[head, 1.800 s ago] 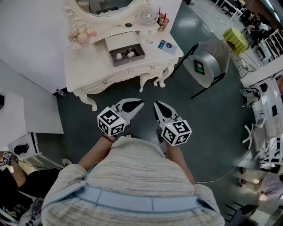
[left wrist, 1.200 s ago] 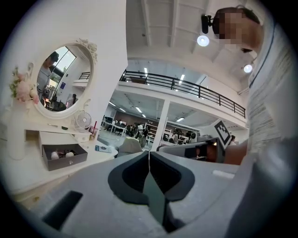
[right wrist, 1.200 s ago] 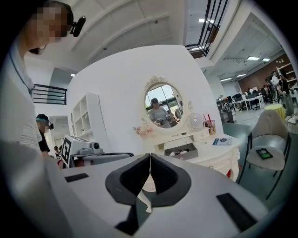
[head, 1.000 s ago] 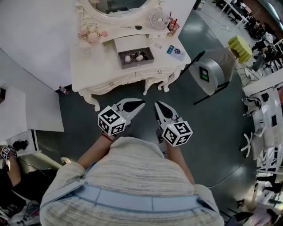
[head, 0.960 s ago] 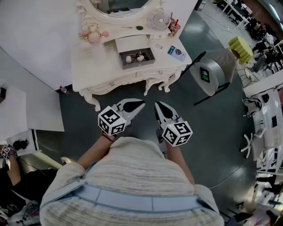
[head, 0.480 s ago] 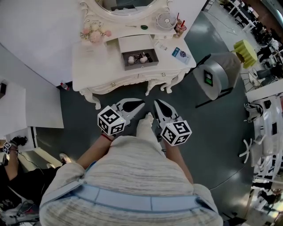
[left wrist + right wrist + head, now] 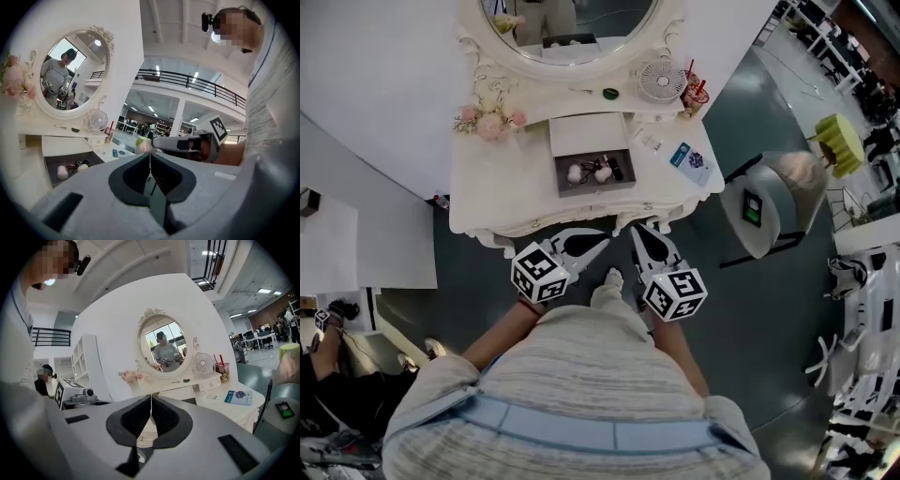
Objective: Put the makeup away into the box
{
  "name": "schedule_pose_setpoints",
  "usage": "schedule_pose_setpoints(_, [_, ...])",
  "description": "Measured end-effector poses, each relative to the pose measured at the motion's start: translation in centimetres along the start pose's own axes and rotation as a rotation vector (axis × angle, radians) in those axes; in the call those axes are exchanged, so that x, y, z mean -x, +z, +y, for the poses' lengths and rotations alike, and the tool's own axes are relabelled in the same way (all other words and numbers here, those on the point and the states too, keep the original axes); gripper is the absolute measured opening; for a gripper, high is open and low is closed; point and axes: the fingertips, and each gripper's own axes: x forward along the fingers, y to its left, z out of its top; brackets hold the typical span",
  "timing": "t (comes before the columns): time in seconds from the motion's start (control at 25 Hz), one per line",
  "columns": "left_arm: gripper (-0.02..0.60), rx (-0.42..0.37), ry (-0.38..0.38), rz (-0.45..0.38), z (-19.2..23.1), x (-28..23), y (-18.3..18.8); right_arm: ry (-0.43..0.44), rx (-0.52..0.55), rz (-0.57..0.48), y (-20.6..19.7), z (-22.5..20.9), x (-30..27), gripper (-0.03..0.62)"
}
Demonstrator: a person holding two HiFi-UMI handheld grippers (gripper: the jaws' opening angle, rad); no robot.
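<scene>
The left tongs (image 7: 602,238) and the right tongs (image 7: 637,232) are both closed together and empty, side by side before the counter (image 7: 502,178). The makeup (image 7: 595,172) lies in the grey box (image 7: 595,191) on it.

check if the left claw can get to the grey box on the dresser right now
Probably yes: the left claw, shut and empty, is near the dresser's front edge, and nothing stands between it and the open grey box.
</scene>
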Motion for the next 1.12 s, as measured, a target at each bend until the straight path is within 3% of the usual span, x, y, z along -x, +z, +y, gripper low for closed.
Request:
schedule_pose_setpoints(0.4, [0.015,0.015,0.041,0.006,6.0,-7.2,4.0,0.056,-0.022,0.028,4.0,-7.3,-5.3,0.011])
schedule_pose_setpoints(1.12, [0.015,-0.004,0.065,0.023,9.6,-14.7,6.3,0.156,-0.016,0.06,6.7,-13.9,-9.6,0.011])
